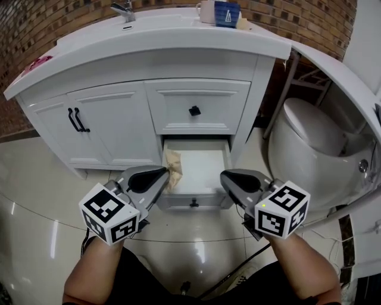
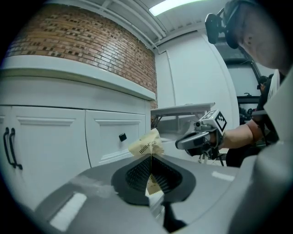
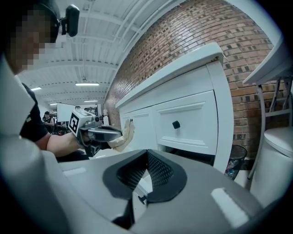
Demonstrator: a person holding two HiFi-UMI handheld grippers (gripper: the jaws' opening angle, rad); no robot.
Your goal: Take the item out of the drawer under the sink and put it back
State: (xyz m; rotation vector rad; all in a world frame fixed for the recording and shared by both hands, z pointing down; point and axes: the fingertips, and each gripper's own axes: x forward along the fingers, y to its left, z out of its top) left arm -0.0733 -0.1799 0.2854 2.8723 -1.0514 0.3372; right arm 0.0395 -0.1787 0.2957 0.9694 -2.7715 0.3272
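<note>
The bottom drawer (image 1: 194,202) of the white vanity stands pulled open, and its white inside looks bare. My left gripper (image 1: 164,175) is shut on a crumpled tan paper packet (image 1: 173,165) and holds it over the drawer's left edge. In the left gripper view the packet (image 2: 146,146) sticks up from between the closed jaws of that gripper (image 2: 150,161). At the drawer's right front corner my right gripper (image 1: 226,176) is shut with nothing in it; its pads (image 3: 158,171) meet. The right gripper view shows the left gripper (image 3: 107,133) with the packet (image 3: 124,136).
Above the open drawer is a closed drawer with a black knob (image 1: 194,111). Cabinet doors with black handles (image 1: 77,120) are at the left. A white toilet (image 1: 312,134) stands close on the right, with a small bin (image 3: 235,161) beside the vanity. Cups (image 1: 225,13) sit on the counter.
</note>
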